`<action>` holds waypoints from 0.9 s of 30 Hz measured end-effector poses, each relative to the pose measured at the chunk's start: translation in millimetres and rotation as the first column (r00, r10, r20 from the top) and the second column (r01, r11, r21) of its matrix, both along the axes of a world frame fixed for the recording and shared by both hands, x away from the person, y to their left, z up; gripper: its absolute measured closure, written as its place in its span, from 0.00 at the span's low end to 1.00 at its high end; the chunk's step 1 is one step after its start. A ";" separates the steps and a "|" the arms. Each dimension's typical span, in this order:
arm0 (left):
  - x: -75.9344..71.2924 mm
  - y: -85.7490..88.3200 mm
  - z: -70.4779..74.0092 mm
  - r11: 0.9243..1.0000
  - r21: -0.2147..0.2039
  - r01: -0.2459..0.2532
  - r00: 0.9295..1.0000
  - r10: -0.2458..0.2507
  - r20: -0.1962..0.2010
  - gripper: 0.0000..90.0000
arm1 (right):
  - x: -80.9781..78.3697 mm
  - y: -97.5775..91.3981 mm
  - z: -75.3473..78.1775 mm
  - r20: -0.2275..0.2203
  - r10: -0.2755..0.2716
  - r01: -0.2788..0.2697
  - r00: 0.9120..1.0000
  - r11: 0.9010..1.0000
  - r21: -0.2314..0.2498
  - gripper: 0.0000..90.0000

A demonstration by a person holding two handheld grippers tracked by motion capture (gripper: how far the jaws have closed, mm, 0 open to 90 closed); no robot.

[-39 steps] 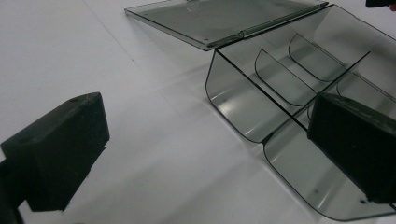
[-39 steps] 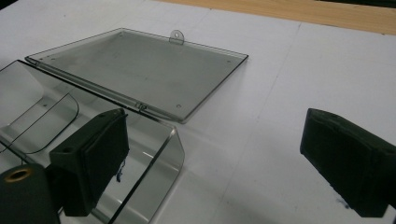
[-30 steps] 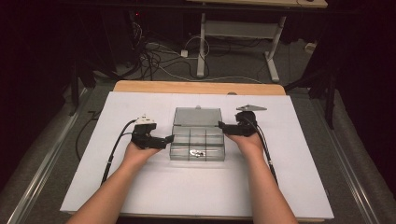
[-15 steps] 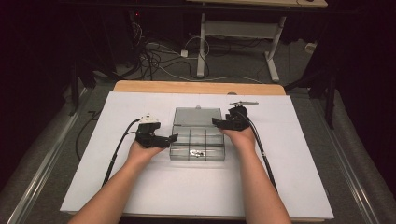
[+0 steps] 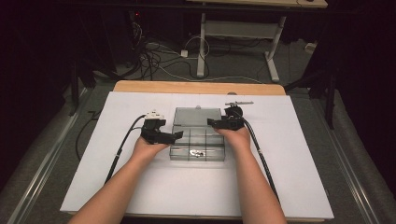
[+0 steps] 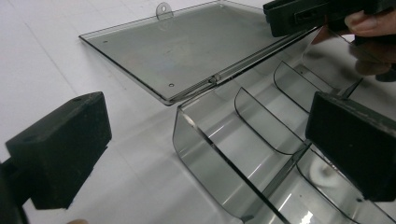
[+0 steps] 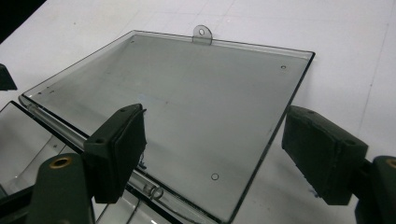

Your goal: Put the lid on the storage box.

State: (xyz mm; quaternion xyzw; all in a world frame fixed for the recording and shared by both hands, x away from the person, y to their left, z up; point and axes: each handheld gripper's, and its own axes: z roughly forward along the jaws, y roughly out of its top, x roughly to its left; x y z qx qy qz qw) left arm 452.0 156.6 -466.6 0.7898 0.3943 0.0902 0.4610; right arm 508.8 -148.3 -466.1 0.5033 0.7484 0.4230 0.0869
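Seemingly the work in hand is on the smoky transparent plastic compartment box (image 5: 198, 145), which sits at the middle of the white surface (image 5: 116, 186) in the high view. Its flat clear lid (image 5: 197, 117) lies folded back on the far side, so the compartments are open from above. The left claw (image 5: 175, 135) rests at the box's left edge and the right claw (image 5: 212, 122) at the hinge line on the right, one on each side, probably so one can steady the box while the other works. A small metal part (image 5: 196, 152) lies in a near compartment; a slim metal tool (image 5: 239, 103) lies on the surface beyond the right claw.

From the left gripper view, the left claw (image 6: 205, 154) stands released, its jaws astride the box's (image 6: 243, 140) corner wall: one pad (image 6: 65, 144) outside over the surface, the other (image 6: 355, 140) above the curved dividers. Nothing is pinched; the straddle looks like readiness to brace that wall. The right claw (image 6: 322, 14) shows at the far hinge.

From the right gripper view, the right claw (image 7: 215, 149) is also released, and its jaws have just been opening further. They hang over the lid's (image 7: 187, 107) near right corner by the hinge, pads (image 7: 126, 144) clear of it, likely lined up to take the lid's edge.
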 end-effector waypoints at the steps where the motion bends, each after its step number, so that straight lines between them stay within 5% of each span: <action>1: 1.0 -0.5 -0.3 1.000 -0.003 -0.001 1.000 0.001 -0.003 0.00 | 0.4 -0.4 -0.5 -0.007 -0.001 0.001 1.000 1.000 0.007 0.25; 20: 14.4 -12.1 0.8 1.000 0.004 0.014 0.999 -0.013 -0.035 0.02 | 3.7 -3.4 -6.5 -0.091 0.003 0.006 0.996 0.994 0.106 0.28; 27: 21.8 -9.6 1.8 1.000 -0.006 -0.005 0.999 0.005 -0.041 0.07 | -1.7 -2.7 0.6 -0.036 -0.002 0.005 0.999 0.996 0.089 0.41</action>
